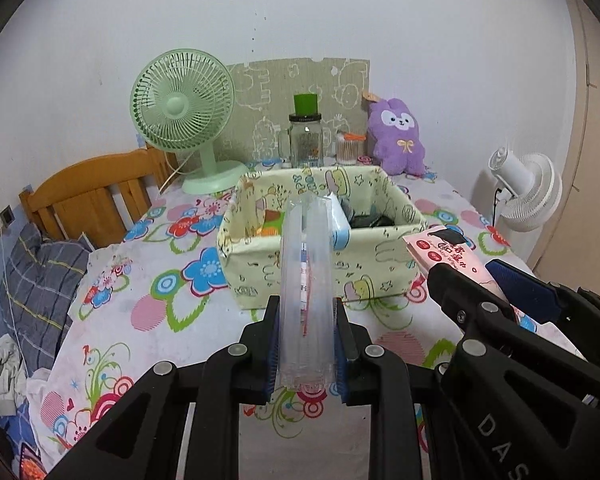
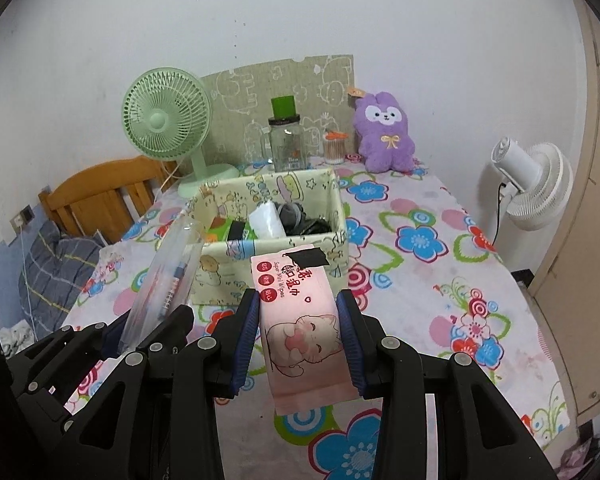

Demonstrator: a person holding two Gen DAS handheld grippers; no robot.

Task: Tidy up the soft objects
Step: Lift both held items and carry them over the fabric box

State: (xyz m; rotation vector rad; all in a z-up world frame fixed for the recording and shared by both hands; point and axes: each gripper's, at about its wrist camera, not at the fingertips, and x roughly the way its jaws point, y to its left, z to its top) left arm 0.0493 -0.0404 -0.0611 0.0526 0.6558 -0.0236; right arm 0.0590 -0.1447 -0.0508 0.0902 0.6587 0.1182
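My left gripper (image 1: 306, 344) is shut on a clear plastic packet (image 1: 308, 280) that stands upright between its blue pads, above the flowered tablecloth. My right gripper (image 2: 298, 344) is shut on a pink pack of wet wipes (image 2: 300, 320) with a cartoon cat on it. Each gripper shows in the other's view: the right one (image 1: 484, 280) with the pink pack (image 1: 444, 252), the left one (image 2: 140, 332) with the clear packet (image 2: 164, 268). Just beyond both stands a pale yellow fabric storage box (image 1: 320, 268) (image 2: 268, 248), divided inside and holding several dark and white items.
At the back of the table stand a green desk fan (image 1: 180, 112), a glass jar with a green lid (image 1: 306, 136), a cup of cotton swabs (image 1: 348, 148) and a purple plush rabbit (image 1: 398, 136). A white fan (image 2: 532, 184) stands at the right, a wooden bed frame (image 1: 92, 196) at the left.
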